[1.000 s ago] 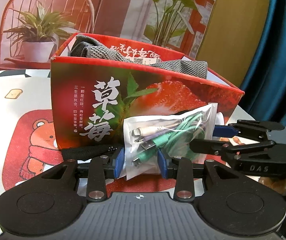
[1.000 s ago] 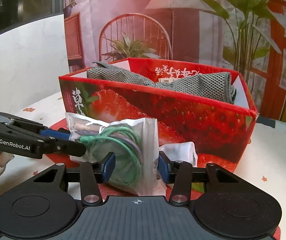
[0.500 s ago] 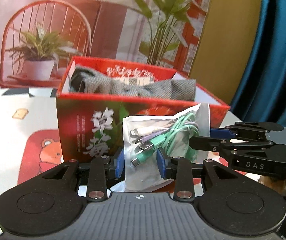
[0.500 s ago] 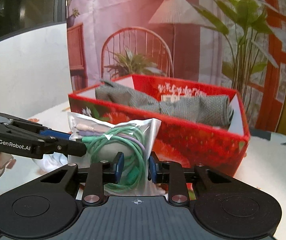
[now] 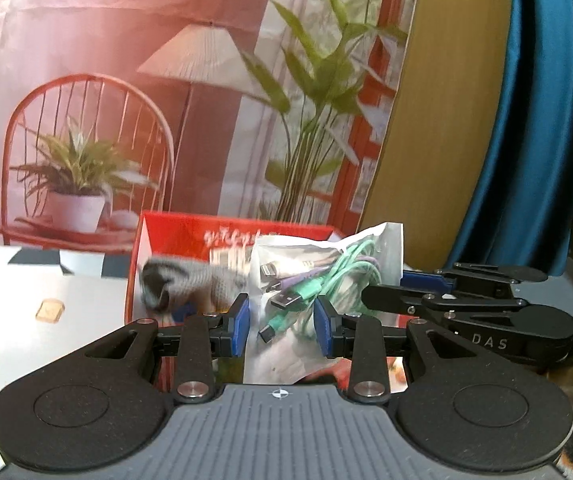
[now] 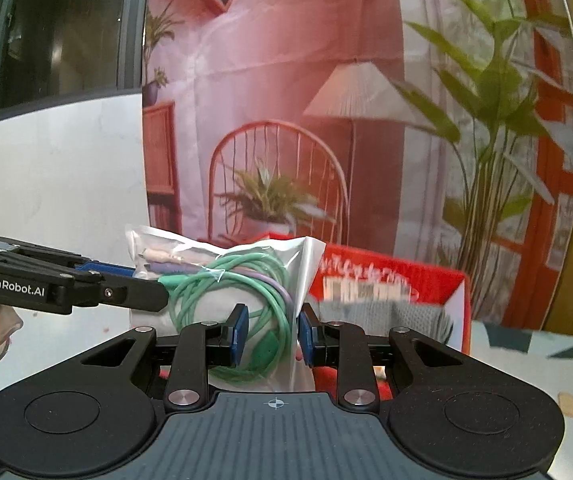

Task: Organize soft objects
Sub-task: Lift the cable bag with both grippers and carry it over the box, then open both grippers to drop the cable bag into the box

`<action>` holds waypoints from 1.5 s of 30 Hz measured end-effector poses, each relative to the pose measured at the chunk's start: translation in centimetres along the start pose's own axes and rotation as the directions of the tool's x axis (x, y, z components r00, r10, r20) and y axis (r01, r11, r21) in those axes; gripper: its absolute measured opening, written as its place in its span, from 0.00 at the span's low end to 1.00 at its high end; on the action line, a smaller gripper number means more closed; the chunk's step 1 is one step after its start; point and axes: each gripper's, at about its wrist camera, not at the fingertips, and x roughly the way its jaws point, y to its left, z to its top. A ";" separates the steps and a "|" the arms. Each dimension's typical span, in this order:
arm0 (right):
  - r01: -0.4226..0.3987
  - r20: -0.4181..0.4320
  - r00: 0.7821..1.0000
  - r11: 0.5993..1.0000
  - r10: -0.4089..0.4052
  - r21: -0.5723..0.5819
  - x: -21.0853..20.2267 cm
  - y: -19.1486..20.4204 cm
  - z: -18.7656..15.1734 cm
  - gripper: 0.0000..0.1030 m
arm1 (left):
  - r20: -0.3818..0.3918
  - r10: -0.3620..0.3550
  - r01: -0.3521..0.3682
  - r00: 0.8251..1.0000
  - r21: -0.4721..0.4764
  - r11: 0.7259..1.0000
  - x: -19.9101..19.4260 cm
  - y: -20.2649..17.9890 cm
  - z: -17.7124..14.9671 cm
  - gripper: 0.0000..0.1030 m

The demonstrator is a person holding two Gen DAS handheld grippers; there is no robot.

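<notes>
A clear plastic bag of green and purple cables [image 5: 314, 280] hangs between both grippers, above the near wall of the red strawberry box [image 5: 190, 236]. My left gripper [image 5: 282, 328] is shut on the bag's left end. My right gripper [image 6: 272, 334] is shut on the bag's [image 6: 242, 280] other end. Each gripper shows in the other's view: the right one [image 5: 466, 304] and the left one [image 6: 70, 284]. A grey knitted cloth [image 5: 198, 284] lies inside the box and also shows in the right wrist view [image 6: 386, 312].
The box [image 6: 402, 276] stands on a white table with cartoon prints [image 5: 46, 308]. A printed backdrop with a chair, lamp and plants [image 5: 166, 100] hangs behind it. A blue curtain [image 5: 546, 120] is at the right.
Both grippers have risen together with the cable bag, from in front of the box's side wall to above its rim. The right gripper's fingers have closed tighter on the bag.
</notes>
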 end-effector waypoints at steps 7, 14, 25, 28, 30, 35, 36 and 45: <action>0.021 0.002 1.000 1.000 -0.021 -0.021 1.8 -1.1 2.2 0.24 | 0.027 0.009 -0.010 1.000 0.035 0.999 1.7 -0.3 2.5 0.35; 0.043 -0.037 0.998 0.999 -0.042 0.023 4.4 -3.2 3.5 0.24 | -0.014 0.012 -0.012 1.000 0.020 1.000 5.2 0.9 4.2 0.35; 0.079 -0.196 0.979 0.988 -0.052 0.133 8.5 -6.6 1.8 0.24 | -0.180 -0.017 0.011 0.984 -0.038 0.999 11.2 2.8 3.1 0.35; 0.090 -0.242 0.969 0.983 -0.049 0.160 9.3 -7.2 1.0 0.24 | -0.222 -0.012 0.003 0.975 -0.039 0.999 12.4 3.1 2.7 0.35; 0.095 -0.267 0.963 0.981 -0.046 0.171 9.8 -7.4 0.5 0.24 | -0.247 -0.006 -0.005 0.969 -0.046 0.999 13.0 3.4 2.5 0.36; 0.121 -0.307 0.950 0.977 -0.063 0.175 10.6 -7.3 -0.2 0.31 | -0.287 0.035 -0.040 0.957 -0.011 0.999 14.0 3.6 2.4 0.37; 0.130 -0.311 0.948 0.976 -0.071 0.174 10.7 -7.3 -0.2 0.33 | -0.284 0.037 -0.041 0.958 -0.006 0.999 13.9 3.6 2.4 0.37; 0.159 -0.231 0.965 0.977 -0.123 0.145 9.0 -6.9 0.1 0.61 | -0.220 0.076 -0.067 0.972 0.045 0.997 11.7 2.8 3.3 0.67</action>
